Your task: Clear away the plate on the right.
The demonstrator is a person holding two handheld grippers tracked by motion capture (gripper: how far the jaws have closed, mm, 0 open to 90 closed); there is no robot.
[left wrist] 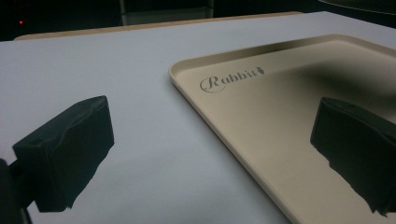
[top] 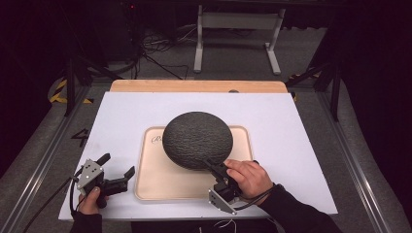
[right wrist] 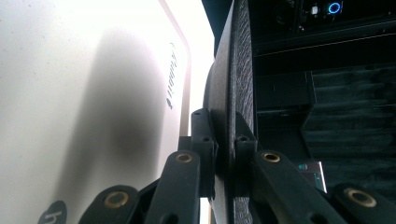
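Note:
A round, dark, rough-textured plate (top: 197, 139) hangs above a beige tray (top: 160, 179) that lies on the white table. My right gripper (top: 212, 168) is shut on the plate's near rim and holds it off the tray. In the right gripper view the two pads clamp the thin dark edge of the plate (right wrist: 236, 70), my right gripper (right wrist: 223, 140) turned on its side, with the tray (right wrist: 70, 93) behind. My left gripper (top: 118, 166) stands open at the tray's left edge with nothing between its jaws. In the left gripper view its open span (left wrist: 212, 154) reaches over the tray (left wrist: 271, 140) rim.
The tray bears the printed word "Rabbit" (left wrist: 229, 79) at its far left corner. A wooden board (top: 194, 86) edges the table's far side. Beyond it stand a metal frame (top: 238, 34) and cables (top: 155, 48) on a grey floor.

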